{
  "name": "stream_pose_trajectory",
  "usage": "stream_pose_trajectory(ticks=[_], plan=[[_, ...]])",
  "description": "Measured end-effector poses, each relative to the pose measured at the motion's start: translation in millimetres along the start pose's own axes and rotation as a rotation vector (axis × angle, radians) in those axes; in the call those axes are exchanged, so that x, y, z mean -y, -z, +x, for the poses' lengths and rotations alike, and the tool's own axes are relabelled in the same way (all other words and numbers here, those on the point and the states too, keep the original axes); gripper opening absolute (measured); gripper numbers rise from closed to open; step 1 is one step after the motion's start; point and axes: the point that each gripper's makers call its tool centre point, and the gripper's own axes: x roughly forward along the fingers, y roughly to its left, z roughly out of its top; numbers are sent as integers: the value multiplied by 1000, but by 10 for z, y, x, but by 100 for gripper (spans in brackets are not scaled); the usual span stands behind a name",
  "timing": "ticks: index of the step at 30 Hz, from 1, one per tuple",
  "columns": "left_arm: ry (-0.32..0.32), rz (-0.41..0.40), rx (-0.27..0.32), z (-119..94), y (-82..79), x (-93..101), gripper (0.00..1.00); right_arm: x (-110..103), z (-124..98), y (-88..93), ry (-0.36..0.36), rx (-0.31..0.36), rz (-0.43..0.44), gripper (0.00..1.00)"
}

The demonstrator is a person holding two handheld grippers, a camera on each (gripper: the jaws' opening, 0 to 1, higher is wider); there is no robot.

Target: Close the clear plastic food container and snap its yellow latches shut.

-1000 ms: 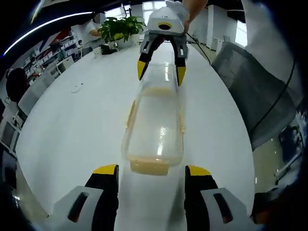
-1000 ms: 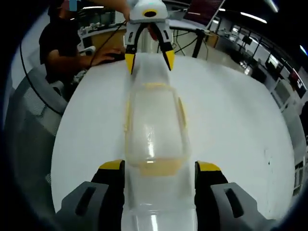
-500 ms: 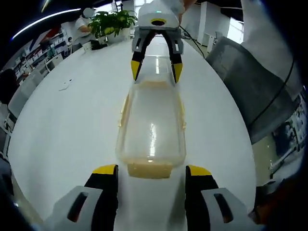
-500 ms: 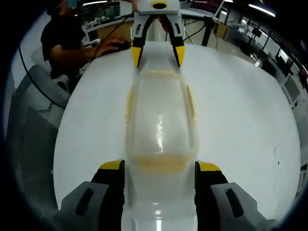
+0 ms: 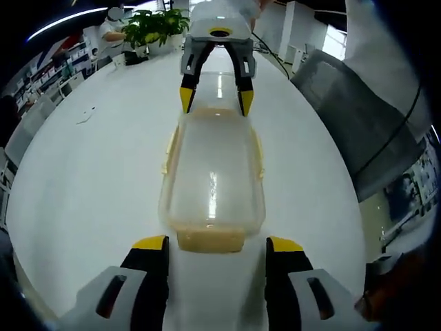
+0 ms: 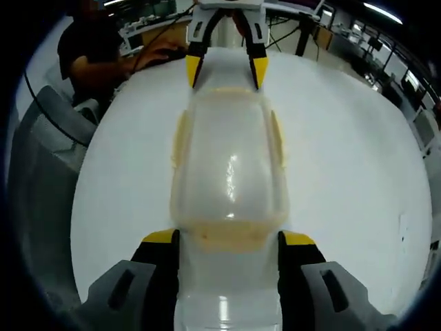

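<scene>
White worktop (image 5: 89, 179) now sits lower and nearer in both views than a second ago. Clear container (image 5: 212, 176), lid down, lies mid-frame, larger than before, between both grippers. Left hand-held gripper (image 5: 217, 243) jaws spread wide, holding nothing, at the near yellow latch (image 5: 210, 239). Right hand-held gripper (image 6: 226, 238) likewise agape, empty. Grey chair (image 5: 358, 131) at right; plant (image 5: 155, 24) upper left.
</scene>
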Motion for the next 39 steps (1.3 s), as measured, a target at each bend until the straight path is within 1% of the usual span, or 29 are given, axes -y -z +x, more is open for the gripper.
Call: stream_pose_trajectory(ticks=[8,17,22,30,39], plan=[[6,9,12,54,-76,4,48,10,-9,8,5,-4,14,53],[-4,15,-3,98,-25,-24,45,-21,-22,7,4,-19,7,50],[-1,25,-22,136,11,-12,42,-20,-23,12,6,-29,10,48],[-17,11,-14,134,5,-55,39,-3,-19,21,3,-35,-1,41],[-24,18,-10,135,15,-68,38,-16,-26,12,3,-40,-2,41]])
